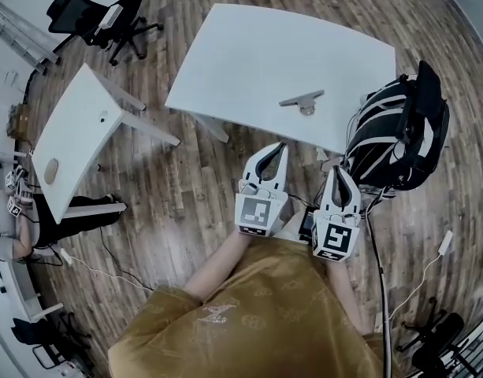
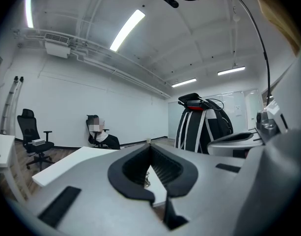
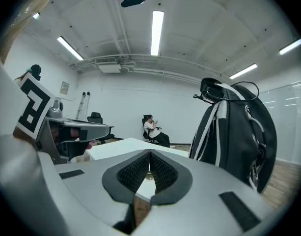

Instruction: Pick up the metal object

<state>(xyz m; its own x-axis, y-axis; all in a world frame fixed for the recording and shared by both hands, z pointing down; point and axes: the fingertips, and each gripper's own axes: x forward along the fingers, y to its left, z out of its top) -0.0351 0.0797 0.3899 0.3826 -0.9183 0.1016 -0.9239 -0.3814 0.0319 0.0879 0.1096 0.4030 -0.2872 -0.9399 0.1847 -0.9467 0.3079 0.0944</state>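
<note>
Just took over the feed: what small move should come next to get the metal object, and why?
Probably ease the left gripper forward toward the metal object, opening its jaws on the way. Both it and the right gripper are shut and empty, short of the table; the object lies untouched near the table's near edge, closer to the left one.

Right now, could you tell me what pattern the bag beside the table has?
The bag is black with white stripes, clearest in the right gripper view.
</note>
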